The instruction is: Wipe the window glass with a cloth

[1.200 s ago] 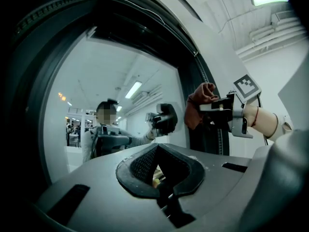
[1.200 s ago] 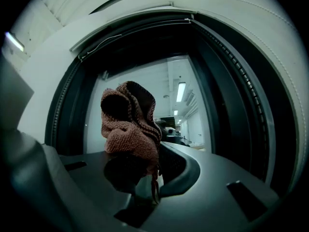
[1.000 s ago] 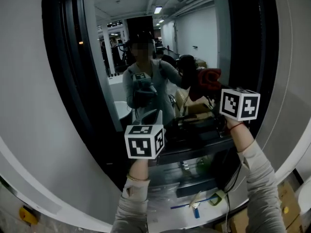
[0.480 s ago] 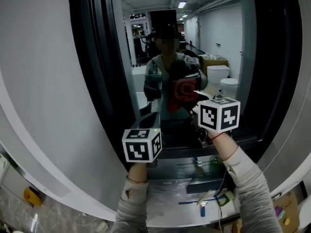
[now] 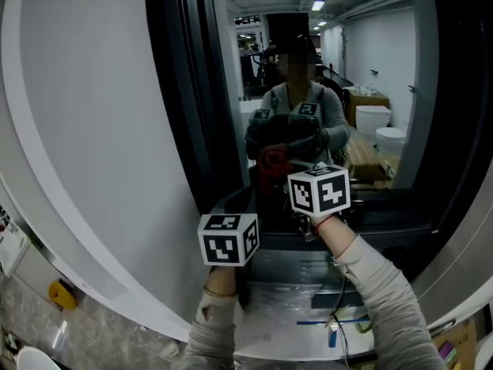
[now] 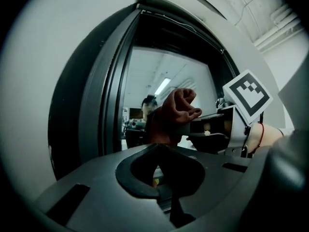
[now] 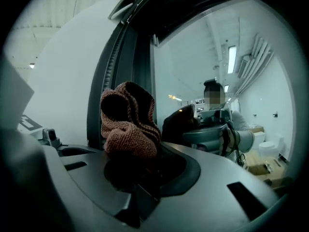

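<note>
Right gripper view puts the job front and centre: the right gripper has its fingers clamped on a bunched, rust-red knitted cloth, which rises from them in a loose wad. The cloth is held up beside the dark metal window frame, at the left edge of the large reflective window glass.

Head view places the wad low on the pane, near its bottom left corner, with the person's reflection looking back above it. Whether the cloth is actually pressed to the glass or sits just short of it is hard to tell from these angles.

Left gripper rides lower and to the left, fingers drawn together on nothing, its camera looking up at the cloth and taking no part in the wipe. A curved white wall panel fills the space to the left of the frame.

Judged from this, the wipe is under way rather than finished. The glass shows no streaks, smears or damp patches that would mark off cleaned areas, so what has been covered cannot be read. With the cloth this low and this far left, the upper and right-hand stretches of the pane look like the work remaining.
</note>
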### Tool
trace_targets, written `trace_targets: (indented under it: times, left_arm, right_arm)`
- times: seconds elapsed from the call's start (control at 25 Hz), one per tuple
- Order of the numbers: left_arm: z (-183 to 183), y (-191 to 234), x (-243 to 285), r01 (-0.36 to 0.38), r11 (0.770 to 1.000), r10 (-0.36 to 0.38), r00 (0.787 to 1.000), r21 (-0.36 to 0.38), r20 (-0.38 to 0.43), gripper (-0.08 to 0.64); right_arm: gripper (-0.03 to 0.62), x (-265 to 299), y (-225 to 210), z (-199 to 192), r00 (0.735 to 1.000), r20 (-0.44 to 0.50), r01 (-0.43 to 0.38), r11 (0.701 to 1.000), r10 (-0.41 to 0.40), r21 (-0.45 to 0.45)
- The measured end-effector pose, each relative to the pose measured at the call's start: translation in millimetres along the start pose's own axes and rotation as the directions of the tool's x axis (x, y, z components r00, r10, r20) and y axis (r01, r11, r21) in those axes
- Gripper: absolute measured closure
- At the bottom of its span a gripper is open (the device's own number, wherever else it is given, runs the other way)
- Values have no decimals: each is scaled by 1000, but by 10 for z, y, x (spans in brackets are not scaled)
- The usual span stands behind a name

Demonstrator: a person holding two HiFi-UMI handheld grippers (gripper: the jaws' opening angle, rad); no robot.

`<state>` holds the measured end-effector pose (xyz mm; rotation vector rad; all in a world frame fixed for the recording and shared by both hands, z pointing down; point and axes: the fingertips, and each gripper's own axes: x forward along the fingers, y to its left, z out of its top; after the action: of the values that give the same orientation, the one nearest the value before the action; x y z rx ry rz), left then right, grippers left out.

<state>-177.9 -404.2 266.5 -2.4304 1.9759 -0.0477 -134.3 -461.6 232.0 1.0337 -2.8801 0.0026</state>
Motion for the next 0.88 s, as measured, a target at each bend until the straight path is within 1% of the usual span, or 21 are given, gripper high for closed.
trace_targets:
  times: [0.2,0.36,0.52,0.88]
  left_arm:
    - [-78,115,-40,-28,1000,28,1000,-2,-7,557]
    - [-166,155,-57,-36,999,35,999,-11,-26,557]
    - [-195,147,-62,-38,999,38,999,-13,-32,557]
    - [-206,-81,33,8,1000,-8,999,-9,-33,557]
  right_arm:
    - [549,233,89,-137,999,-39,-8,1000,8,-4]
    - [549,327,99,-234,998,-59,-15,1000,16,11]
    - [549,305,111,-201,998,-55,-31,999,31,11]
    - [549,11,-193,-219,998,-56,30,1000,-30,-2]
